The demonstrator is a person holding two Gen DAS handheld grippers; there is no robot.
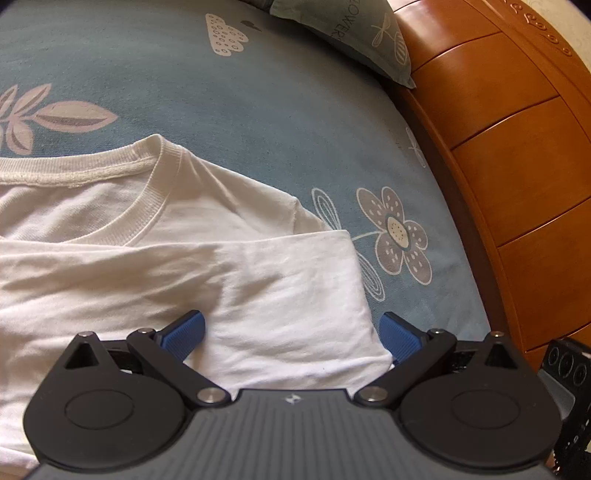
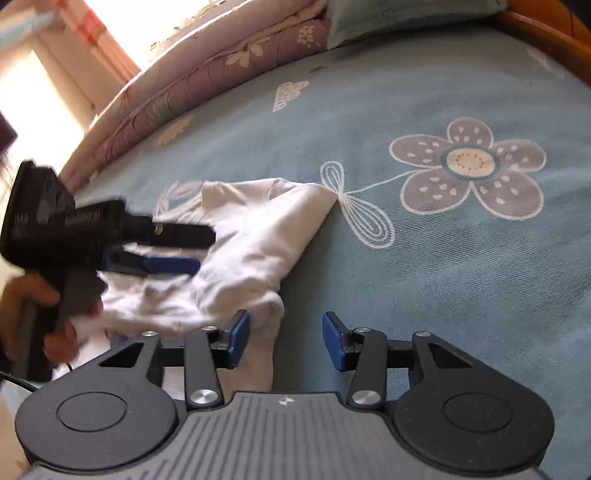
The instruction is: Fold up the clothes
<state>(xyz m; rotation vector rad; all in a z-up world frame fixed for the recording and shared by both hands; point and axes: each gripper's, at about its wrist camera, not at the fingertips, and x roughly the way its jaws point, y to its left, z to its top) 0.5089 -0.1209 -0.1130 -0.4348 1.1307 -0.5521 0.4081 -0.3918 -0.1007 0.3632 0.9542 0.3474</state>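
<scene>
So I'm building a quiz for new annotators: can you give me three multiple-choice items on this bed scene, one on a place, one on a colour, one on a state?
1. Where does the white T-shirt lie?
A. on the blue floral bedsheet
B. on the wooden bed frame
C. on the pillow

2. What colour are the pads of the right tool?
A. red
B. blue
C. white

3. How do the jaws of the left tool stand?
A. clamped on the collar
B. shut, empty
C. open over the shirt

Answers: 1 A, the sheet surrounds the shirt; 2 B, both pads show blue; 3 C, a wide gap shows, cloth unpinched.
</scene>
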